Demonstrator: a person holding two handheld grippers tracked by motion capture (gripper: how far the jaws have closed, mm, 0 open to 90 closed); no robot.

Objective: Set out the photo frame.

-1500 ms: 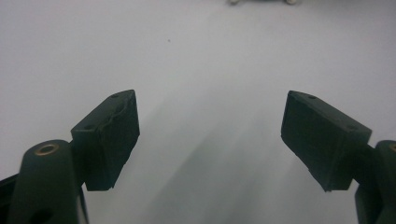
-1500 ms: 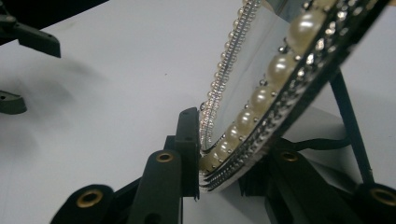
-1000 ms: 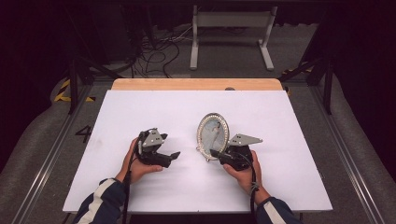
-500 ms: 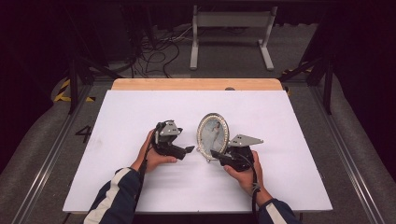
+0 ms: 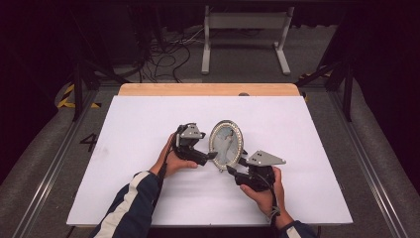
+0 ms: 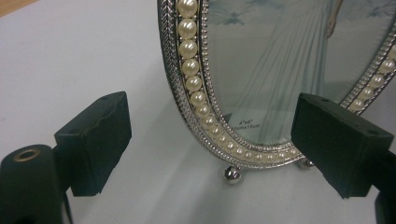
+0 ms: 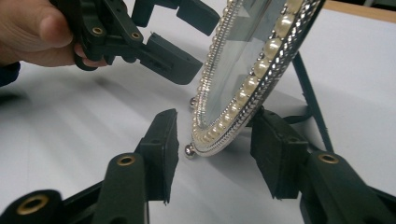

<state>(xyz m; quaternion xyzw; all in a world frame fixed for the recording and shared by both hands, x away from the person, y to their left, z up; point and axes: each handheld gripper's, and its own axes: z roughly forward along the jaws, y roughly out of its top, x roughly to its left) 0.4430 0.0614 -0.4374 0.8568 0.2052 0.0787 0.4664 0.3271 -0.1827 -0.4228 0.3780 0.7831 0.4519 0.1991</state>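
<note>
Item: oval silver-toned picture frame point(image 5: 226, 145) with a ring of cream pearl beads, standing upright on small ball feet near the middle of the white-covered counter point(image 5: 138, 124); a dark strut props it from behind, seen in the right gripper view; glass shows a pale print of a gowned figure point(image 6: 280, 60) in the left gripper view.

Left tool point(image 5: 208, 156): black, two-jawed, held in the person's left hand point(image 5: 173, 161); jaws open wide, one either side of the frame's lower edge, no contact visible in the left gripper view; striped dark sleeve point(image 5: 131, 203) behind it.

Right tool point(image 5: 233, 171): black, topped by a grey three-cornered plate, held in the right hand point(image 5: 265, 191); jaws parted and straddling the frame's bottom rim point(image 7: 219, 135), one in front, one behind; whether the rear jaw touches cannot be told.
</note>
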